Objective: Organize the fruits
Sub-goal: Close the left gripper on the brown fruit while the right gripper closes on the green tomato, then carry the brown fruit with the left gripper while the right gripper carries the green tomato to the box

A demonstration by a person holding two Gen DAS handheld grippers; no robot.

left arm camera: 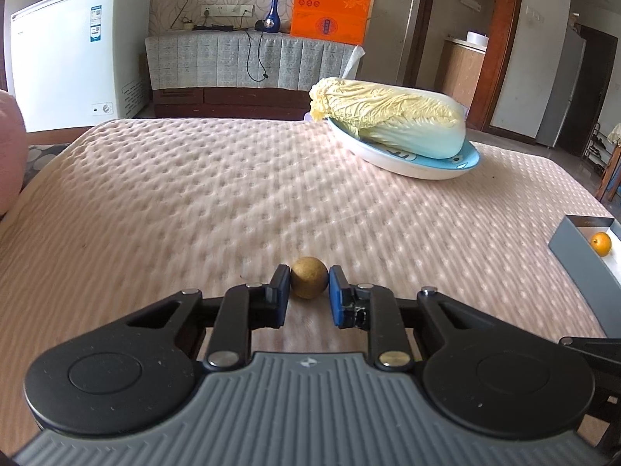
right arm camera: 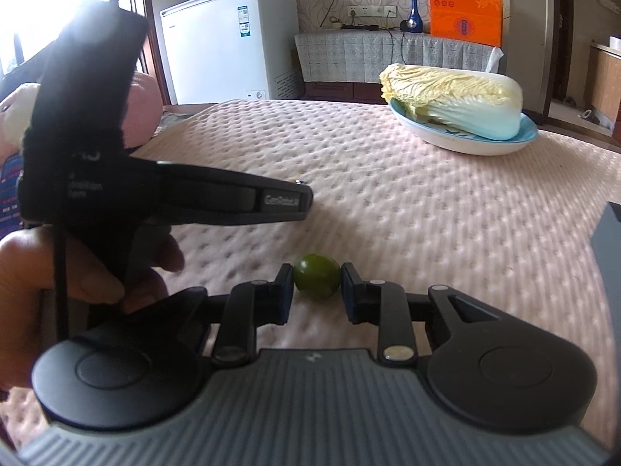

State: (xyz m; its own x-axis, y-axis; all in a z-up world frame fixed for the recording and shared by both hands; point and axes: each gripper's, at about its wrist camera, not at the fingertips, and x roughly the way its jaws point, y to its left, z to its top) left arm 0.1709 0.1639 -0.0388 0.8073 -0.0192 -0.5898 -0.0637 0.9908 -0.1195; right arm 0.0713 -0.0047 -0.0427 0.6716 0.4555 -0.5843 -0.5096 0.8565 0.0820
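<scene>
In the left wrist view my left gripper is shut on a small brown round fruit that rests on the pink padded bed cover. Both pads press its sides. In the right wrist view my right gripper is shut on a small green round fruit, also lying on the cover. An orange fruit sits inside a grey open box at the right edge. The box's dark corner shows at the right of the right wrist view.
A napa cabbage lies on a blue and white plate at the far right of the bed. A hand holds the left tool's black handle to the left of my right gripper. A pink plush toy sits far left.
</scene>
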